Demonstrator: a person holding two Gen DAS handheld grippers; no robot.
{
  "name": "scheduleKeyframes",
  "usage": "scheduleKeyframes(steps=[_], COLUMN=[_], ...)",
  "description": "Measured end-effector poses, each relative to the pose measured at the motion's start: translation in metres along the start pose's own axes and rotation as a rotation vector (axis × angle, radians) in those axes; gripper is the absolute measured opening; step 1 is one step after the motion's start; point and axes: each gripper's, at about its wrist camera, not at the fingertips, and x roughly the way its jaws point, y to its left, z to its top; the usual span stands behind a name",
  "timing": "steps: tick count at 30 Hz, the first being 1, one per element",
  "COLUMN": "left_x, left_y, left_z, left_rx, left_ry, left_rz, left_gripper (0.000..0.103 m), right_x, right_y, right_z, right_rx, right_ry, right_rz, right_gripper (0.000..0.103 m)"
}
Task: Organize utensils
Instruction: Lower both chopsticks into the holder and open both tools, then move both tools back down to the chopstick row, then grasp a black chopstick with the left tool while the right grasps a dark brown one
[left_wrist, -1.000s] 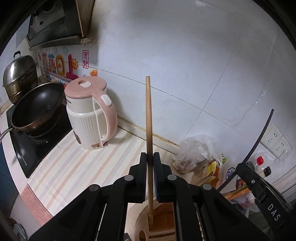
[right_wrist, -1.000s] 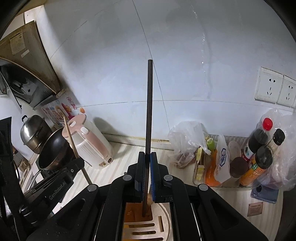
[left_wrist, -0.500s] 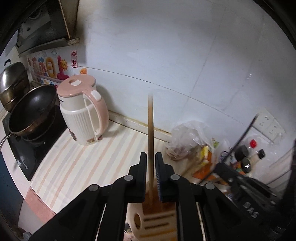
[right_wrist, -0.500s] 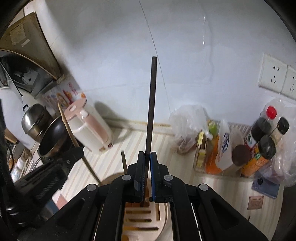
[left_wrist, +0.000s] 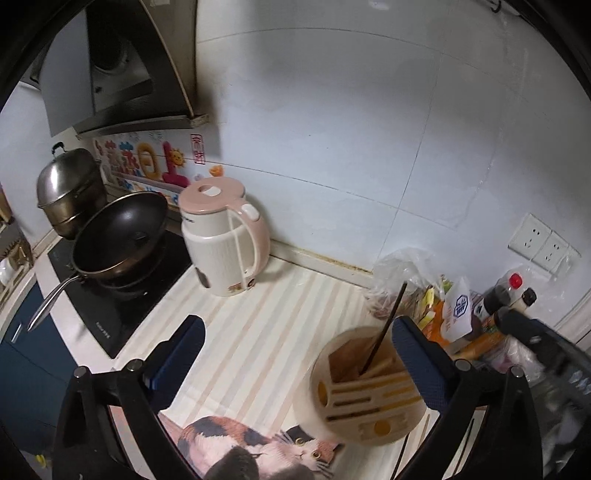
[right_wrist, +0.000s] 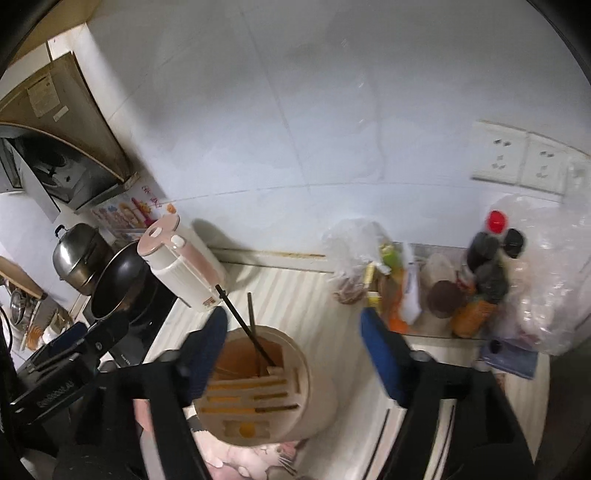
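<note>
A round cream utensil holder (left_wrist: 364, 387) with slots stands on the striped counter; it also shows in the right wrist view (right_wrist: 258, 384). A dark chopstick (left_wrist: 384, 328) leans in its back compartment. In the right wrist view the dark chopstick (right_wrist: 243, 325) and a brownish one (right_wrist: 251, 317) stand in the same compartment. My left gripper (left_wrist: 299, 354) is open and empty above the counter, left of the holder. My right gripper (right_wrist: 291, 354) is open and empty above the holder. More dark chopsticks (right_wrist: 380, 439) lie on the counter right of the holder.
A pink and white kettle (left_wrist: 225, 236) stands by the wall. A black wok (left_wrist: 118, 236) sits on the cooktop with a steel pot (left_wrist: 70, 192) behind. Bags and sauce bottles (right_wrist: 487, 266) crowd the right. A cat-print mat (left_wrist: 258, 450) lies in front.
Both grippers have opened and let go of their chopsticks, which now stand in the holder. Both grippers have pulled up and back from it.
</note>
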Motion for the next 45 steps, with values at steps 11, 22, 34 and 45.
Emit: scheduleKeyframes(steps=[11, 22, 34, 45], left_x=[0.006, 0.114, 0.177, 0.162], left_y=[-0.045, -0.16, -0.21, -0.182], left_z=[-0.101, -0.22, -0.248, -0.254], left_rx=[0.148, 0.372, 0.433, 0.413], left_ry=[0.139, 0.551, 0.659, 0.649], left_rz=[-0.007, -0.152, -0.138, -0.084], left_gripper=[0.103, 0.075, 0.033, 0.004], right_x=[-0.047, 0.012, 0.068, 0.085], right_y=[-0.088, -0.22, -0.267, -0.258], right_z=[-0.091, -0.214, -0.252, -0.258], right_rx=[0.131, 0.302, 0.346, 0.274], right_ry=[0.044, 0.348, 0.523, 0.594], right_rz=[-0.126, -0.29, -0.337, -0.402], right_gripper=[0.09, 0.033, 0.019, 0.006])
